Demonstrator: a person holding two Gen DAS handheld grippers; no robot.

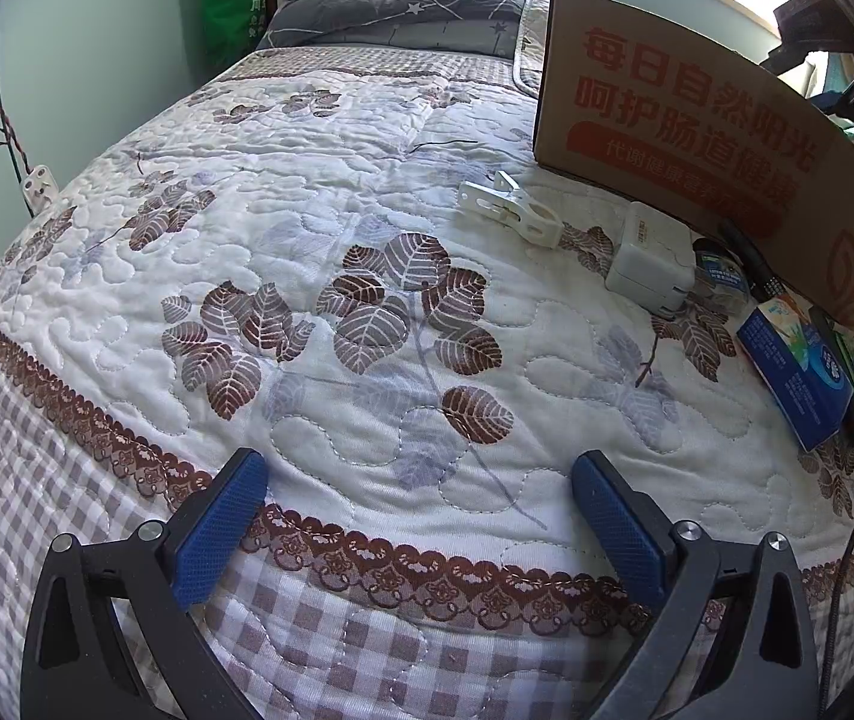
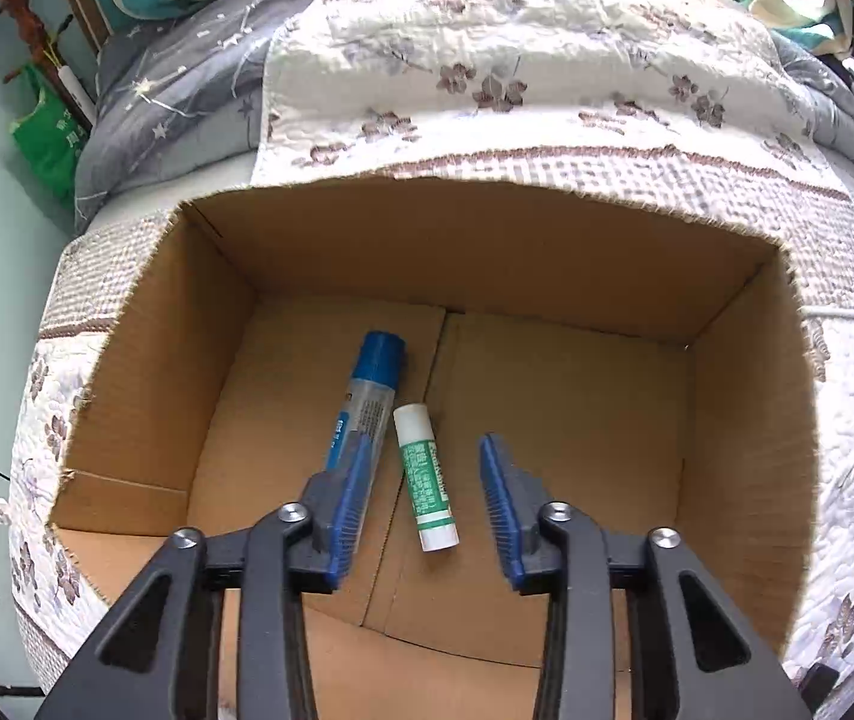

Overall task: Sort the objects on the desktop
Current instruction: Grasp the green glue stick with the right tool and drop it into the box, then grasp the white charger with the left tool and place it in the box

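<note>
In the right wrist view my right gripper (image 2: pixel 424 450) is open and empty above the open cardboard box (image 2: pixel 487 252). A green-and-white glue stick (image 2: pixel 425 477) lies on the box floor between the fingers. A blue-capped liquid glue bottle (image 2: pixel 364 396) lies beside it to the left. In the left wrist view my left gripper (image 1: pixel 418 471) is open and empty over the quilt. Far right, beside the box's printed wall (image 1: pixel 697 114), lie a white clip (image 1: pixel 514 210), a white charger (image 1: pixel 652 258), a small clear container (image 1: pixel 724 279), a black pen (image 1: pixel 751 261) and a blue packet (image 1: pixel 799 369).
The box stands on a quilted bed cover with leaf print (image 1: pixel 307 240). A grey star-print pillow (image 1: pixel 403 6) lies at the bed's head. A green bag (image 1: pixel 232 0) hangs by the wall. A cable and white socket (image 1: pixel 37 186) hang at the left.
</note>
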